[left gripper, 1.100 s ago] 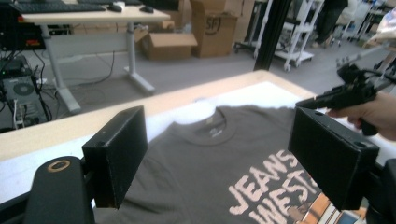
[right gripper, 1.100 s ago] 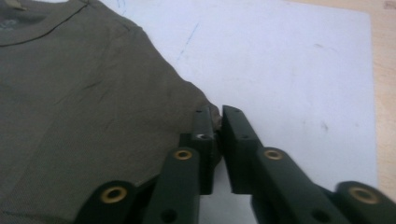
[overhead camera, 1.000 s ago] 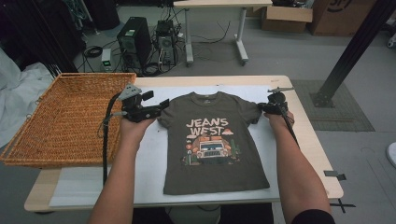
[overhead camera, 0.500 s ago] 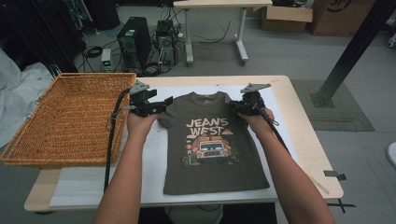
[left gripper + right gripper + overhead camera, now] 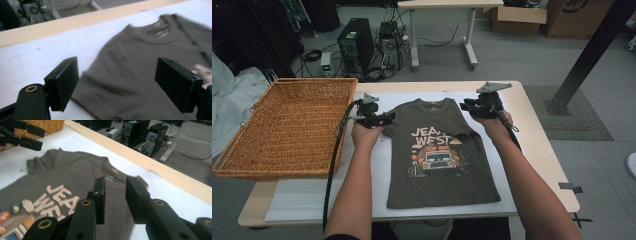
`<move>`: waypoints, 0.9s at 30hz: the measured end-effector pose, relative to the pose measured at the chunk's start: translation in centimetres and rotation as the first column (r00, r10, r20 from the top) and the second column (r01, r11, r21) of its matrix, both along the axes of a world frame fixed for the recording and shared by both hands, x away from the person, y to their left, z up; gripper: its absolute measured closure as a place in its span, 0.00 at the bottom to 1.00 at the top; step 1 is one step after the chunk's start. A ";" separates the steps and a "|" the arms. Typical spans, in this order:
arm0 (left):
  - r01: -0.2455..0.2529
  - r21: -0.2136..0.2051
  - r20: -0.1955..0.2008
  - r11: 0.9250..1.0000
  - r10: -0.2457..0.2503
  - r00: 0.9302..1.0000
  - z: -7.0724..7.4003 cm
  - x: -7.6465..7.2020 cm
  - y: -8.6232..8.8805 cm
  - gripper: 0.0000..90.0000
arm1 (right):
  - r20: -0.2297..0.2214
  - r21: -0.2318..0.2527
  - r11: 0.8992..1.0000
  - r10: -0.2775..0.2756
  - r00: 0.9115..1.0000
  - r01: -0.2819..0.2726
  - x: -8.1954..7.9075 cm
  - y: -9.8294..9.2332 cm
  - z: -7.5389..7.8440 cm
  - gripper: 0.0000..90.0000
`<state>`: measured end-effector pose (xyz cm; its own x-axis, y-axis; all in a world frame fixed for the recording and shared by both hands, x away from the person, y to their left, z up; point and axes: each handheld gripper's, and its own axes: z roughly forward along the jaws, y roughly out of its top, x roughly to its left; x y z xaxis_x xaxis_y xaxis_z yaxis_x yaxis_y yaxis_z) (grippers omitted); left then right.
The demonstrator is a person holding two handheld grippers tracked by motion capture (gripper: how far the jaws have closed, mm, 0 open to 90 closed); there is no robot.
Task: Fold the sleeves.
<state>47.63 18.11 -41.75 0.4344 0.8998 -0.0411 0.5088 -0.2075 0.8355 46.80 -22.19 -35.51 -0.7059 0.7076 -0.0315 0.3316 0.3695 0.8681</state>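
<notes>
The olive t-shirt (image 5: 442, 155) lies flat mid-table, collar pointing away from me and hem toward me, while my left gripper (image 5: 384, 119) gapes over its sleeve and my right gripper (image 5: 466, 106), just opening, holds nothing.

Olive-brown T-shirt (image 5: 442, 155) printed with cream lettering and an orange-and-cream truck picture. White sheet (image 5: 377, 185) over a pale wooden table (image 5: 542, 150). Golden woven wicker basket (image 5: 282, 127). Black grippers, grey plates on top.
</notes>
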 end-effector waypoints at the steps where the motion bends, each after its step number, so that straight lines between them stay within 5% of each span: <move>1: -0.009 0.007 -0.003 1.000 0.009 1.000 -0.3 0.2 0.1 0.23 | 0.001 -0.002 1.000 -0.007 1.000 0.007 -0.2 -0.4 -0.2 0.76; 8: -0.073 0.044 -0.056 0.996 0.075 0.996 -2.3 1.4 0.9 0.25 | -0.008 -0.011 0.999 -0.045 0.999 0.045 -1.4 -3.1 -2.1 0.74; 11: -0.120 0.132 -0.092 0.984 0.133 0.987 -2.7 1.8 0.6 0.36 | -0.011 -0.015 0.998 -0.056 0.998 0.056 -1.7 -3.8 -2.5 0.74; 12: -0.123 0.131 -0.117 0.984 0.139 0.983 -2.9 1.9 0.7 0.40 | -0.008 -0.019 0.998 -0.059 0.998 0.059 -1.8 -4.0 -2.6 0.74; 13: -0.125 0.082 -0.127 0.989 0.135 0.983 -3.0 2.0 0.9 0.46 | -0.006 -0.026 0.998 -0.061 0.998 0.061 -1.9 -4.1 -2.5 0.74; 15: -0.099 0.076 -0.129 0.992 0.108 0.986 -2.9 2.0 0.7 0.63 | 0.008 -0.040 0.997 -0.062 0.998 0.062 -2.0 -4.3 -2.4 0.74; 16: -0.076 0.111 -0.120 0.991 0.089 0.989 -2.7 1.8 0.4 0.84 | 0.012 -0.040 0.997 -0.062 0.998 0.063 -2.1 -4.3 -2.3 0.74; 17: -0.066 0.151 -0.101 0.986 0.082 0.992 -2.5 1.6 -0.1 0.93 | 0.015 -0.037 0.997 -0.064 0.998 0.065 -2.1 -4.4 -2.2 0.74; 18: -0.059 0.165 -0.085 0.985 0.074 0.994 -2.2 1.4 -0.4 0.96 | 0.017 -0.032 0.997 -0.065 0.998 0.065 -2.2 -4.4 -2.1 0.74; 22: -0.042 0.112 -0.013 0.993 0.044 0.999 -0.4 0.4 -1.7 0.96 | 0.026 -0.025 0.998 -0.063 0.998 0.064 -2.3 -4.4 -1.9 0.74; 27: 0.034 0.048 0.048 0.998 -0.036 0.998 2.0 -1.2 -4.6 0.96 | 0.033 -0.008 0.998 -0.062 0.998 0.063 -2.3 -4.3 -1.4 0.74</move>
